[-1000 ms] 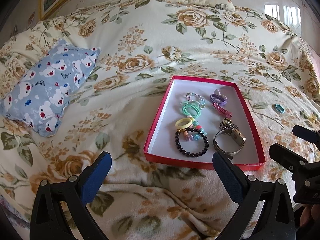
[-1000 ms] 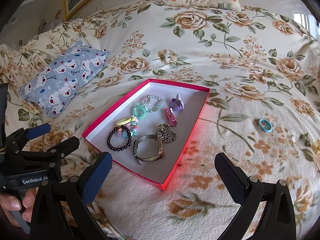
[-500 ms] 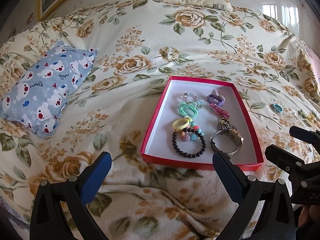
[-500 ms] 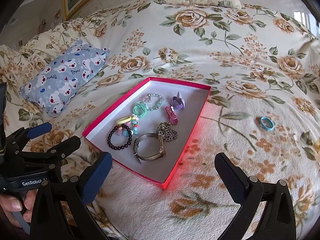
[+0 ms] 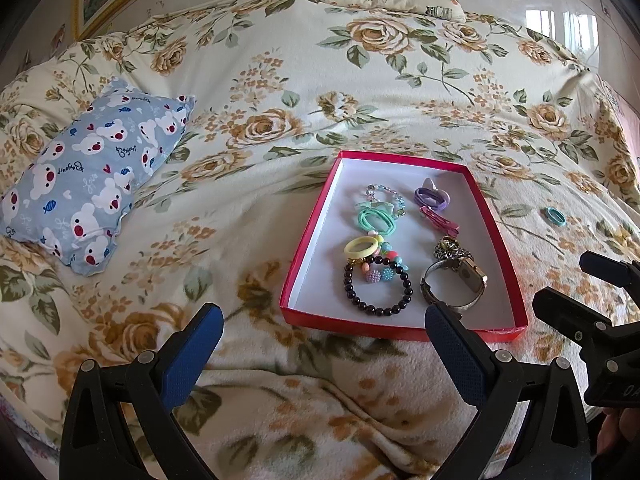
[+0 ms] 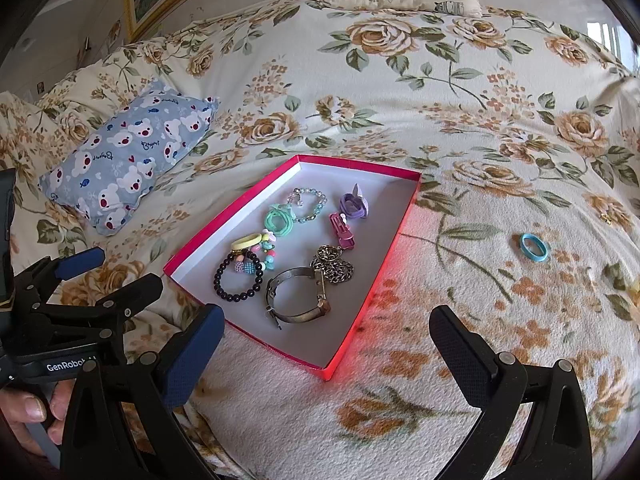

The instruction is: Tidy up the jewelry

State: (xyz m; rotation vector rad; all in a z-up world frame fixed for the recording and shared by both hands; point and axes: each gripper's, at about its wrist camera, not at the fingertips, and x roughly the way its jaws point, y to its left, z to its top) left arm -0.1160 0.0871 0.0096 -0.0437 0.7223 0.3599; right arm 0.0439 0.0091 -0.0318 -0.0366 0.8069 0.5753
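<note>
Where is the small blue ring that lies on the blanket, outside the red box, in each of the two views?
Left wrist view: blue ring at the right, just beyond the red box.
Right wrist view: blue ring right of centre, well clear of the box.
Shared landmark: the box's right wall.

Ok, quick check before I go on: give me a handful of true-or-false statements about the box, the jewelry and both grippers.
1. The blue ring lies on the bedspread, outside the red box. True.
2. The right gripper is shut on the watch. False: it is open and holds nothing; the watch lies in the box.
3. The black bead bracelet is in the box. True.
4. The blue pillow sits inside the box. False: it lies on the bedspread, off to the box's left.
5. The left gripper is open and empty. True.
6. The box is empty. False: it holds bracelets, hair ties, a clip and the watch.
</note>
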